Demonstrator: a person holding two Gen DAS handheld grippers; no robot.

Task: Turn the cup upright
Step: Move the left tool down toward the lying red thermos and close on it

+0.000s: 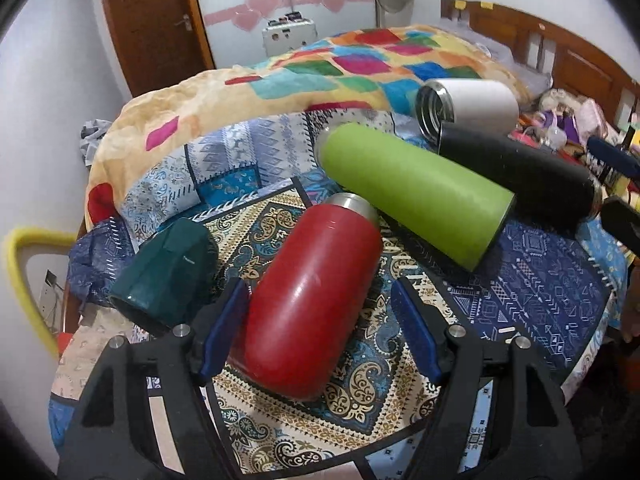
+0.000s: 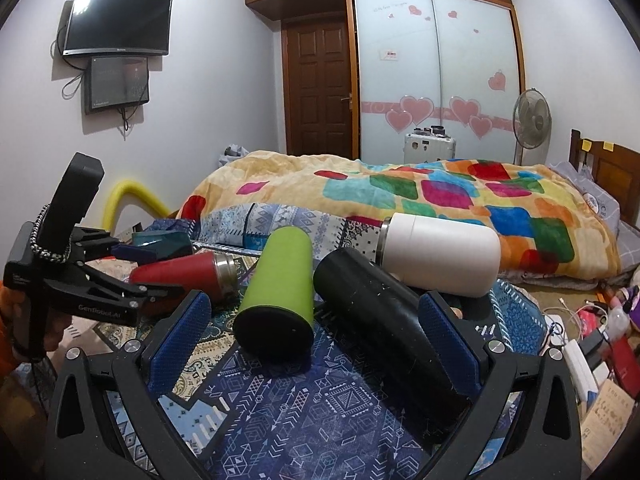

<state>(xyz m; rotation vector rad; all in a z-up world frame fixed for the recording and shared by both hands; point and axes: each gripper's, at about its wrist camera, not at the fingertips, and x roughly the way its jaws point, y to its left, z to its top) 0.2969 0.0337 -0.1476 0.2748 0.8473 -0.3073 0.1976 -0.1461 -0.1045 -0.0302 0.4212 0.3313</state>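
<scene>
Bedroom, patterned cloth (image 1: 540, 280) | red cup (image 1: 308, 304) on side between spread left gripper (image 1: 320, 328) jaws, axis along them | right gripper (image 2: 316, 340) jaws spread, black cup (image 2: 392, 328) beside right jaw.

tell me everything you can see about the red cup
The glossy red metal-looking cup is a rounded cylinder with a bare steel band at its mouth end. It lies on its side on the patterned blue and cream cloth, mouth end pointing away from the left tool, whose open blue-padded fingers straddle its base end without clearly pressing it. The lime green cylindrical cup lies just past its steel end; contact there is unclear. From the right wrist view it looks partly hidden behind the left tool.
</scene>
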